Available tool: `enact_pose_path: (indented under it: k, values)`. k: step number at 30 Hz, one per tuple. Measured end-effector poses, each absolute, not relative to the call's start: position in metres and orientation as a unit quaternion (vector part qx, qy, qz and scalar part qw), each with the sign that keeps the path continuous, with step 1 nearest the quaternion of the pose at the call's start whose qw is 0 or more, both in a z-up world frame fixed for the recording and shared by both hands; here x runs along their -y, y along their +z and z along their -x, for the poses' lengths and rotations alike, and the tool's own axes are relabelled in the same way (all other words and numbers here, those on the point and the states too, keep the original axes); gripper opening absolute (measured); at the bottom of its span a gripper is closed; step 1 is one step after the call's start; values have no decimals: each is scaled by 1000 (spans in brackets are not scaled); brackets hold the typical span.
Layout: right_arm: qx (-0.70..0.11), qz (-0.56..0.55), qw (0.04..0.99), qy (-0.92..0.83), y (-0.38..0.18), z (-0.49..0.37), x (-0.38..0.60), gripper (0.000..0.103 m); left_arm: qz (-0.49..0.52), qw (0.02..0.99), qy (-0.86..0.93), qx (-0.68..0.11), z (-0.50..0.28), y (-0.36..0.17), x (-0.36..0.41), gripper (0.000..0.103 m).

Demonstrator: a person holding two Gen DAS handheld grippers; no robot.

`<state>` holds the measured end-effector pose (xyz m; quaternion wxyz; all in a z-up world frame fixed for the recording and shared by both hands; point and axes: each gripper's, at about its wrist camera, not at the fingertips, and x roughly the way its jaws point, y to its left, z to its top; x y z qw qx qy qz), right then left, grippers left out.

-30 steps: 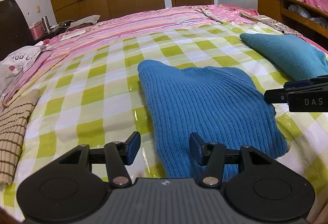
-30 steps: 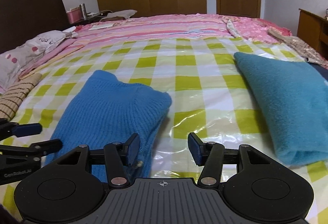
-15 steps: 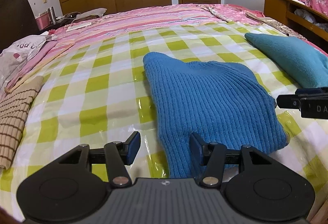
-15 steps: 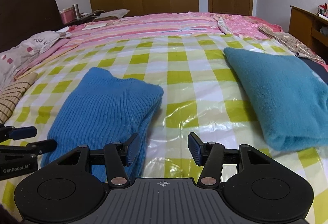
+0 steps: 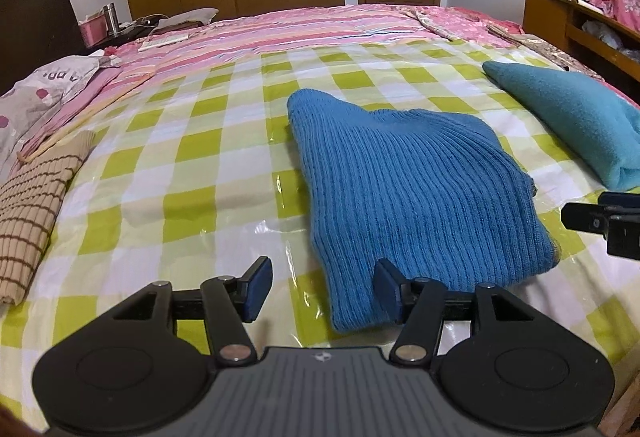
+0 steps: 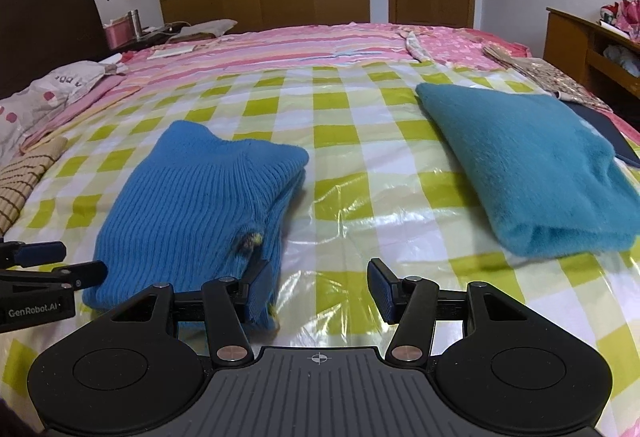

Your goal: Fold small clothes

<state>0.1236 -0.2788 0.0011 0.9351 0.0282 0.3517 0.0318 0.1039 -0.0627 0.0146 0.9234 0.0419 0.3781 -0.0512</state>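
Observation:
A folded blue ribbed sweater (image 5: 408,181) lies on the green-checked plastic sheet (image 5: 192,173) on the bed; it also shows in the right wrist view (image 6: 192,205). My left gripper (image 5: 320,291) is open and empty, just in front of the sweater's near left corner. My right gripper (image 6: 320,287) is open and empty, by the sweater's near right corner. A folded teal fleece garment (image 6: 528,165) lies to the right, also in the left wrist view (image 5: 568,113).
A folded beige striped garment (image 5: 28,213) lies at the left edge of the bed. Pink bedding (image 5: 304,25) and a pillow (image 5: 48,85) lie beyond. A wooden shelf unit (image 5: 576,25) stands right; wardrobe and door behind.
Both grippers have drawn back and risen from the folded blue sweater. The sweater stays flat on the sheet, and both grippers remain open.

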Motion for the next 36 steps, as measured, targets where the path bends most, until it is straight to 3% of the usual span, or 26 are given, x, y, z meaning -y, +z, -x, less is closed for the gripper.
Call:
enact_pose_path:
  k: [17,36]
  values:
    - [-336,-13,941,37,0,-87,253,57,-42,923,-37,-381,-89,9,64,81]
    - [-344,-8,938,46,-9,-82,240,60,-22,918,-40,-395,-82,2,62,86]
